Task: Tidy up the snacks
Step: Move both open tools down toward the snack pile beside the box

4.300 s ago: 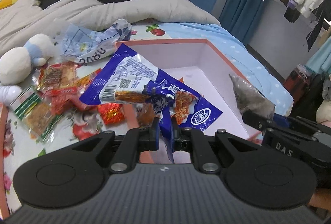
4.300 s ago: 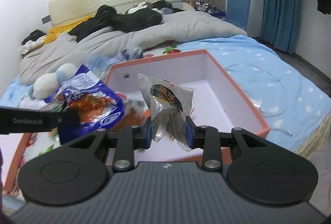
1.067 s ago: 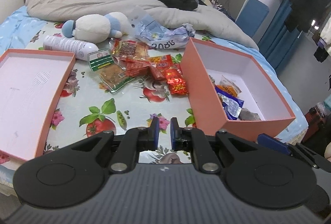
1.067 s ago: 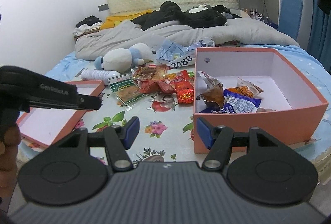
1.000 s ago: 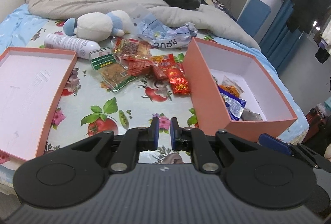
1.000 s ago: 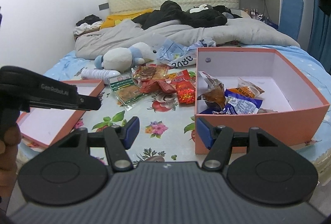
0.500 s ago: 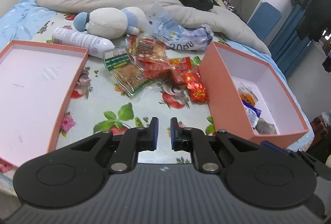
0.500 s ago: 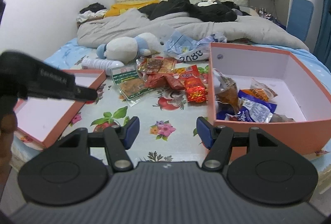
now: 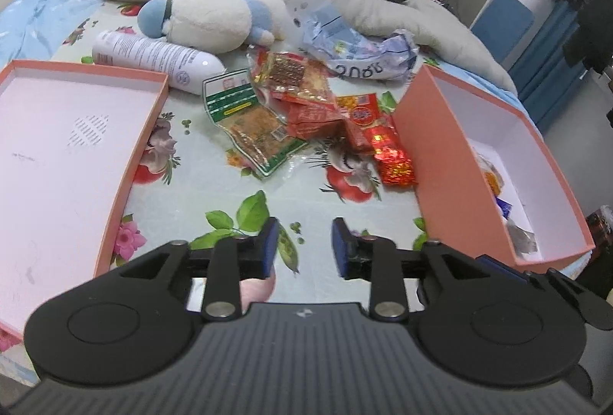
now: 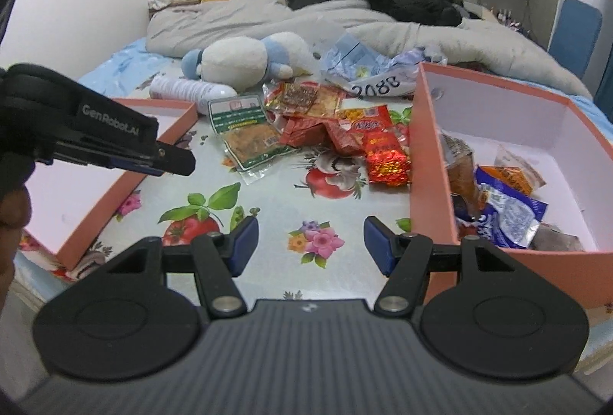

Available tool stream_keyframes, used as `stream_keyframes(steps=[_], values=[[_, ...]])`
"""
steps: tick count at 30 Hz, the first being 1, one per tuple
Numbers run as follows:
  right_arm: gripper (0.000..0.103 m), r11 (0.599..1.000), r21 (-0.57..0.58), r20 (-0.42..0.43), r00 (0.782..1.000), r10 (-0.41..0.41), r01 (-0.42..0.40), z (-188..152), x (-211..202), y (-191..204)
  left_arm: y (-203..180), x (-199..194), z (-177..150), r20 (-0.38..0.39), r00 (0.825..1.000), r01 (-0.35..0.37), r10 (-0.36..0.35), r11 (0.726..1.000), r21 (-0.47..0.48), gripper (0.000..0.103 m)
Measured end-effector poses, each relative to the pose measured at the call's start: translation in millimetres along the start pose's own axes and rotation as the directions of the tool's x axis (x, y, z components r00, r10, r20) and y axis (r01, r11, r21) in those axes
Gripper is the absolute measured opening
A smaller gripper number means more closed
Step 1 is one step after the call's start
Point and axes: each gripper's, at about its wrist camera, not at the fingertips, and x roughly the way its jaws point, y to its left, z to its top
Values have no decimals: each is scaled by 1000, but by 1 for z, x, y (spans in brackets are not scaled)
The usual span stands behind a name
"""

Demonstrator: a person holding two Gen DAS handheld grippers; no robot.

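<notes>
Right tool (image 10: 310,246) spread (empty), snacks (image 10: 345,135) beside box (image 10: 429,162)

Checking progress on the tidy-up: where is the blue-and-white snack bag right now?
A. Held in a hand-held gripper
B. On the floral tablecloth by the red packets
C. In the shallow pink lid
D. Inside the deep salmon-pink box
D: the blue-and-white snack bag lies on the white floor of the deep salmon-pink box, with other packets beside it.
</notes>
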Motion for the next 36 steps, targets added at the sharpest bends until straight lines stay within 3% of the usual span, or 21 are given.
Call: stream_keyframes(steps=[2, 10, 15, 23, 36], values=[[63, 1000, -11, -6, 1000, -1, 0, 4, 9, 1, 5, 9, 5, -5, 1000, -4, 4, 1000, -8, 49], [63, 999, -29, -9, 1000, -27, 26, 21, 54, 1, 14, 52, 34, -23, 1000, -9, 8, 1000, -2, 49], [62, 994, -64, -29, 995, -95, 93, 30, 92, 1, 24, 88, 50, -38, 999, -27, 27, 999, -18, 49], [62, 967, -140, -38, 974, -221, 214, 46, 152, 2, 54, 140, 69, -51, 996, -80, 75, 991, -104, 51], [62, 930, -167, -83, 935, -345, 328, 65, 211, -11, 77, 179, 80, -30, 998, -62, 58, 986, -155, 51]])
